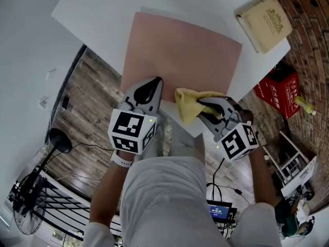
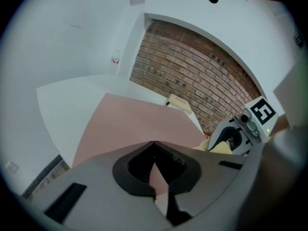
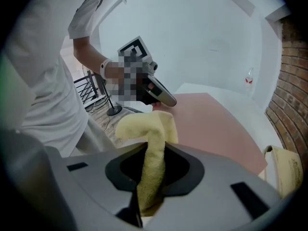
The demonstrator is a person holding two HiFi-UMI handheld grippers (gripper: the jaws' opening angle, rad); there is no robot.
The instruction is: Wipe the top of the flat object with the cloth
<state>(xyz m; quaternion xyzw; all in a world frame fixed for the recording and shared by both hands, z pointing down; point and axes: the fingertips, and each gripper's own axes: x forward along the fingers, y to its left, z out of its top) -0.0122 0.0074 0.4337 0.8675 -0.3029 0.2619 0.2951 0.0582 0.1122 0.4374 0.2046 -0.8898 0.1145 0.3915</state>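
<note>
Past the grasp, short of the wipe itself. Clamped on the bunched yellow cloth [image 1: 187,104] with the right gripper [image 1: 204,106], at the near right edge of the pink flat sheet [image 1: 182,53] on the white table [image 1: 103,14]. Pinched together on nothing with the left gripper [image 1: 154,82], tips at the sheet's near edge, perhaps to steady it. Next, probably: lower the cloth onto the pink surface and sweep toward the far side, stopping short of the cream booklet [image 1: 264,22].
</note>
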